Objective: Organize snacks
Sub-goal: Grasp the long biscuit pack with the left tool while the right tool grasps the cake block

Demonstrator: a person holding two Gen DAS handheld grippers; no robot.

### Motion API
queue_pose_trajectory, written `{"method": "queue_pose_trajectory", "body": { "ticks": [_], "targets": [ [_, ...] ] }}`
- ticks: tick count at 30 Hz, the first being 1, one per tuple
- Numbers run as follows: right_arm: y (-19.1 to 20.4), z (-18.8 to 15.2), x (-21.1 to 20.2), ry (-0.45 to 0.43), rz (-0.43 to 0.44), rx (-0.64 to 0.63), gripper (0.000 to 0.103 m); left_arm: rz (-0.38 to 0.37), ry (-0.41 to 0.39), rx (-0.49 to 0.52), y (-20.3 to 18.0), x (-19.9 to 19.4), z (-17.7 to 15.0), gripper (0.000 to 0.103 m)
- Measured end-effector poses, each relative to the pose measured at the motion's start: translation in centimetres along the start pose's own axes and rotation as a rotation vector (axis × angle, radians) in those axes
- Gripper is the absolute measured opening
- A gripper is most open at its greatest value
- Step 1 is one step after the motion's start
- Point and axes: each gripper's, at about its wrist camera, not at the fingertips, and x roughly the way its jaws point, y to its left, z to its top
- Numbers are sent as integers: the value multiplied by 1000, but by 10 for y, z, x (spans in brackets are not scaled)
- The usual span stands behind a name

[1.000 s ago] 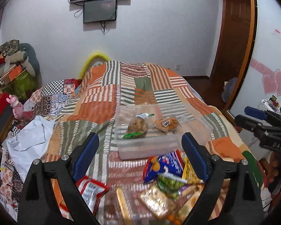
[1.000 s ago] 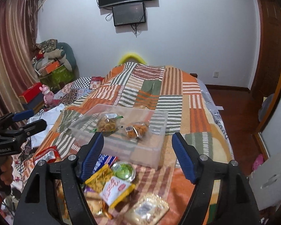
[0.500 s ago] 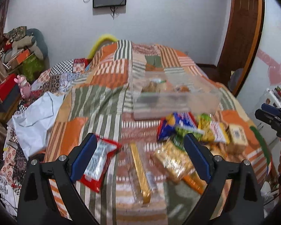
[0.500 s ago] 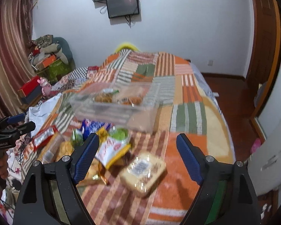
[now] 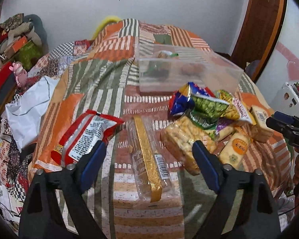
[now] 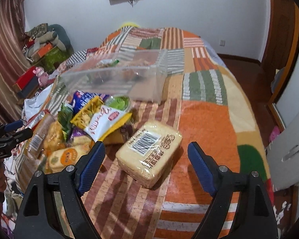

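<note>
Snack packs lie on a patchwork bedspread in front of a clear plastic box (image 5: 187, 73) that holds two packs. My left gripper (image 5: 148, 159) is open and empty, hanging over a clear pack with a gold strip (image 5: 147, 155); a red pack (image 5: 85, 135) lies to its left and a cracker pack (image 5: 181, 139) to its right. My right gripper (image 6: 145, 159) is open and empty, just above a pale wrapped cake (image 6: 151, 151) with a barcode. The clear box (image 6: 117, 77) lies behind a heap of packs (image 6: 93, 119).
The bed's near edge lies under both grippers. A white cloth (image 5: 28, 105) lies at the bed's left side. Boxes and clutter (image 6: 41, 51) stand by the left wall. A wooden door (image 5: 263, 25) and floor are on the right.
Both grippers have dropped and tilted down toward the snacks near the bed's front edge. The box now lies farther back in both views. Both stay open.
</note>
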Motion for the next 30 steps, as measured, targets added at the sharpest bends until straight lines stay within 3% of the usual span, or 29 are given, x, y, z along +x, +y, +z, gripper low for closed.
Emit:
{"method": "queue_pose_trajectory", "body": {
  "ticks": [16, 22, 24, 28, 30],
  "targets": [
    [-10, -1, 23, 57, -10, 51, 82, -36, 126, -42, 6, 43, -10, 47],
    [-14, -5, 22, 58, -9, 46, 81, -44, 116, -52, 10, 44, -11, 44],
    [-17, -7, 18, 55, -3, 46, 78, -39, 111, -48, 10, 44, -10, 42],
    [-26, -9, 11, 50, 1, 56, 59, -34, 104, -48, 11, 46, -8, 38],
    [-31, -8, 9, 51, 12, 71, 55, -37, 101, -53, 12, 46, -7, 37]
  ]
}}
